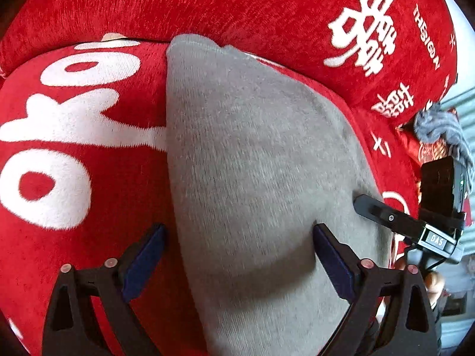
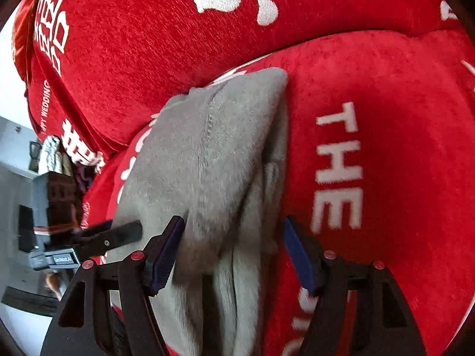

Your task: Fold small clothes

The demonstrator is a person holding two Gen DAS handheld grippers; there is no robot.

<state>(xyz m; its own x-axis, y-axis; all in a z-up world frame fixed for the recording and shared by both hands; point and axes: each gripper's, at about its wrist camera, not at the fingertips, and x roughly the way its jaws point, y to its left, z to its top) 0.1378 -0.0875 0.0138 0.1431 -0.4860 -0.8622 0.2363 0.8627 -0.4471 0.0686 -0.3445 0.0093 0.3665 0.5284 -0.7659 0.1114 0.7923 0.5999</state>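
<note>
A small grey knit garment lies folded on a red sofa seat with white lettering. My left gripper is open just above its near left part, one pad off the cloth's left edge, one over the cloth. In the right wrist view the same grey garment shows a layered fold along its right side. My right gripper is open and straddles the garment's near right edge. Each gripper shows in the other's view: the right one, the left one.
The red sofa seat and backrest surround the garment. A grey-blue cloth lies on a red item at the far right. A pale wall and floor show past the sofa's left end.
</note>
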